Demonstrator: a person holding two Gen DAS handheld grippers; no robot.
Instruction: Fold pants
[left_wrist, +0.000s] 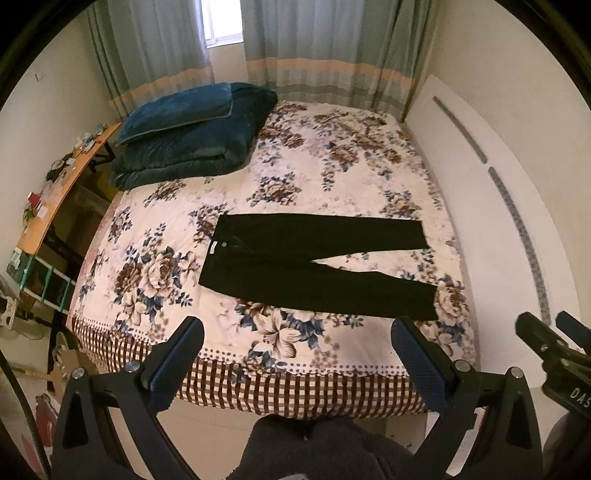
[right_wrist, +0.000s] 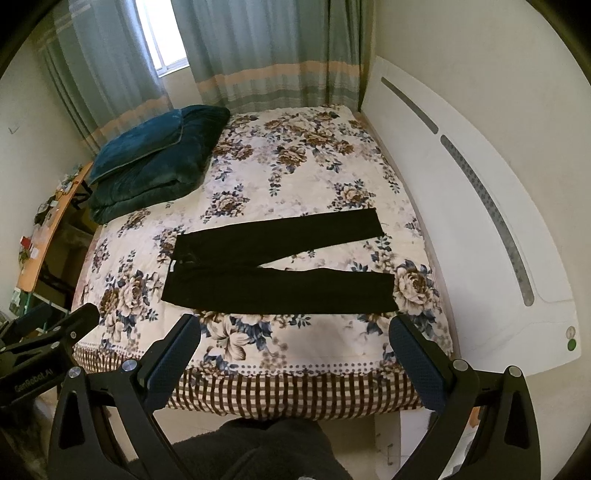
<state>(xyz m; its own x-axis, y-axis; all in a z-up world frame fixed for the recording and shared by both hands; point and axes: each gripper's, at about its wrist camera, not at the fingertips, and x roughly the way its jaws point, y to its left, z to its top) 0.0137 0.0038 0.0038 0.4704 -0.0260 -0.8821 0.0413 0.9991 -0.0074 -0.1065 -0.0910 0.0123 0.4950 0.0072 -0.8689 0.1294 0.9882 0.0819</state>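
Black pants (left_wrist: 295, 262) (right_wrist: 258, 269) lie flat on the flowered bedspread (left_wrist: 325, 166) (right_wrist: 303, 173), waistband to the left, both legs spread apart toward the right. My left gripper (left_wrist: 298, 332) hangs open above the near edge of the bed, short of the pants, with nothing between its fingers. My right gripper (right_wrist: 295, 330) is likewise open and empty, just in front of the nearer leg. Each gripper shows at the edge of the other's view, the right one (left_wrist: 554, 350) and the left one (right_wrist: 48, 332).
A folded teal blanket with a pillow (left_wrist: 192, 129) (right_wrist: 155, 158) sits at the bed's far left corner. A white headboard (left_wrist: 480, 192) (right_wrist: 461, 206) runs along the right side. A cluttered wooden desk (left_wrist: 62, 192) stands left of the bed. Curtains (left_wrist: 314, 44) hang behind.
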